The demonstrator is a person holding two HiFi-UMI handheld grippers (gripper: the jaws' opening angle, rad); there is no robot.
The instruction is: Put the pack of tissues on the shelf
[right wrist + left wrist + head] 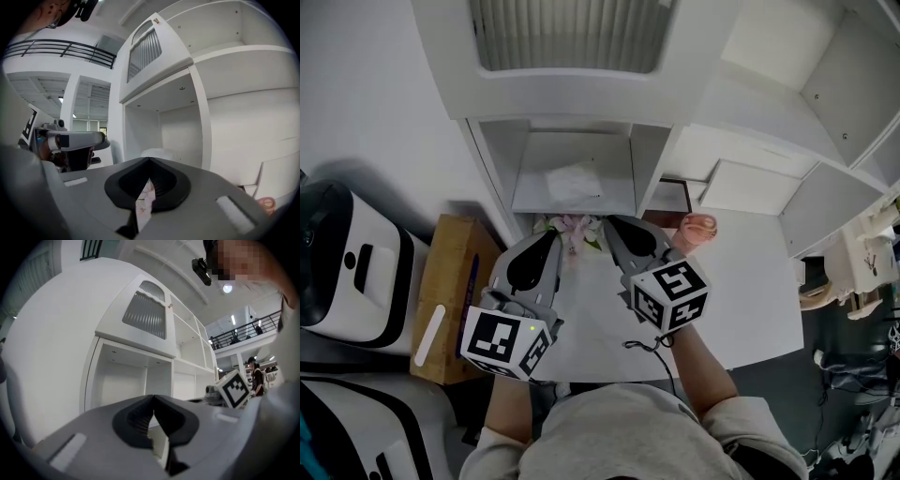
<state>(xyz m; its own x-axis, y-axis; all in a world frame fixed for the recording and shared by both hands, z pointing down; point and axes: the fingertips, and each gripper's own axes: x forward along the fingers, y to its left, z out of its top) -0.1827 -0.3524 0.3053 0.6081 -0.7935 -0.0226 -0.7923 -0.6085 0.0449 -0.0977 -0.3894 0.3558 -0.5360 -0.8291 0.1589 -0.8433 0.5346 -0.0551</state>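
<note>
The left gripper (551,236) hovers over the desk (750,281) near its back edge, its jaws pressed together on nothing. Ahead of it, a white crinkled pack of tissues (572,183) lies mid-floor in the shelf (525,199) compartment, so the placing looks done. A flowered item (579,228) sits at the desk's back edge between both tips. The right gripper (610,224) is likewise closed and empty just outside the compartment, probably because the pack needs no further hold
</note>
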